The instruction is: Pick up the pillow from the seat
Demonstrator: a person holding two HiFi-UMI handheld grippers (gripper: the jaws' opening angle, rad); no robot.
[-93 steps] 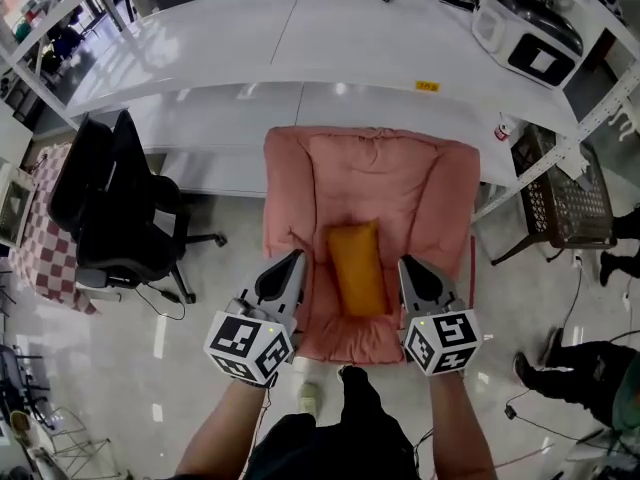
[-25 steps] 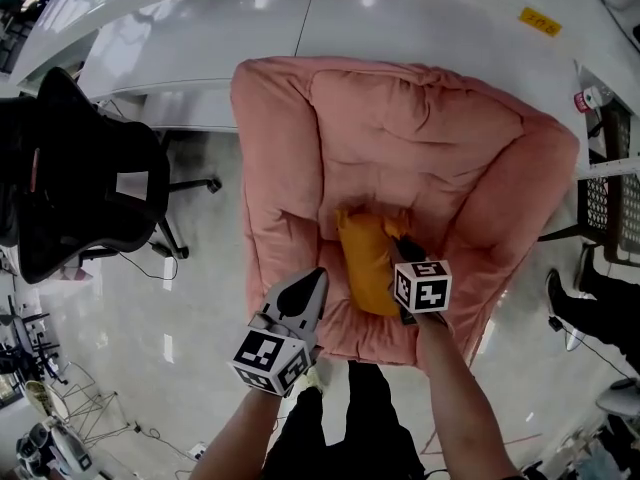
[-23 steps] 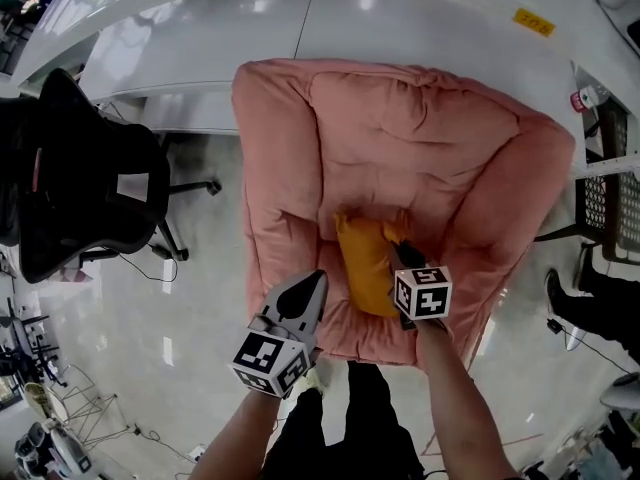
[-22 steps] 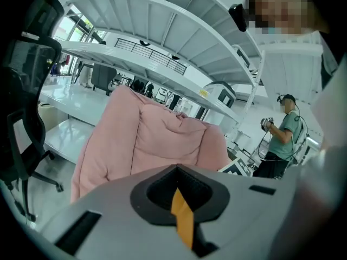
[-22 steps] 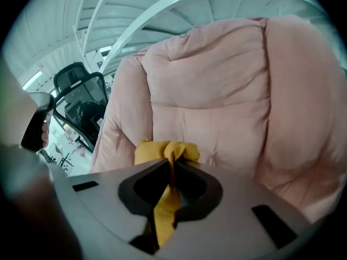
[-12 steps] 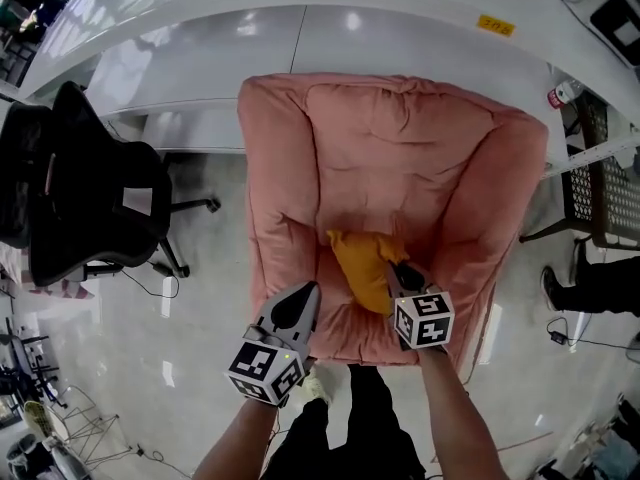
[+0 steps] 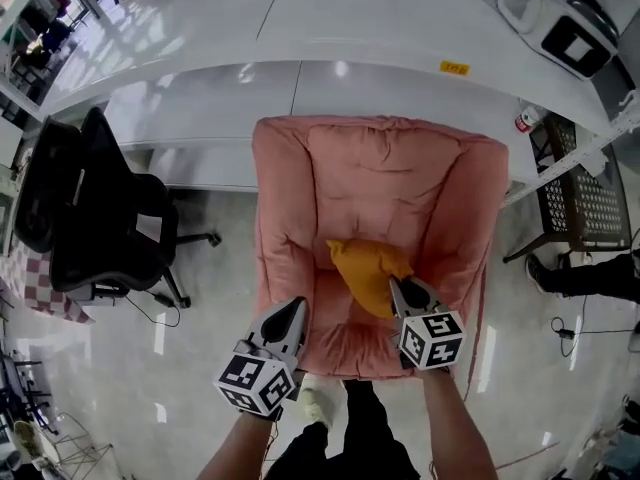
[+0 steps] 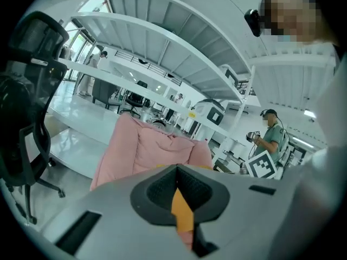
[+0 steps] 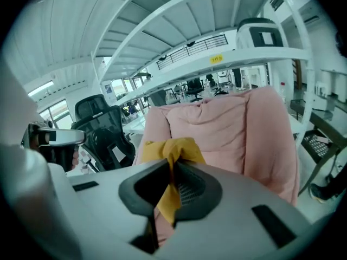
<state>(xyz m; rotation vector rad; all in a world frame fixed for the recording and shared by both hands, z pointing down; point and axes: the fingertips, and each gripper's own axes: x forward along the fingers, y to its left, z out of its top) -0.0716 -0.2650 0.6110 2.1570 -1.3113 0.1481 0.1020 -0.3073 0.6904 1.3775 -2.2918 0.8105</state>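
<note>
The yellow pillow (image 7: 368, 268) hangs bunched above the seat of the pink armchair (image 7: 380, 168), lifted by its near right corner. My right gripper (image 7: 400, 290) is shut on that corner. In the right gripper view, yellow fabric (image 9: 168, 145) is pinched between the jaws of my right gripper (image 9: 171, 169) and spills out above and below them. My left gripper (image 7: 293, 308) hovers by the seat's front left edge, shut and holding nothing. In the left gripper view, the jaws of my left gripper (image 8: 176, 173) meet, with the armchair (image 8: 143, 148) beyond them.
A black office chair (image 7: 95, 213) stands left of the armchair. Long white tables (image 7: 300, 38) run behind it, with a white appliance (image 7: 548, 18) at the far right. A dark mesh chair (image 7: 580, 203) and a person's shoe (image 7: 535, 271) are on the right.
The right gripper closed on the pillow's corner and raised it off the seat toward me, bunching it. The left gripper stayed shut near the seat's front left.
</note>
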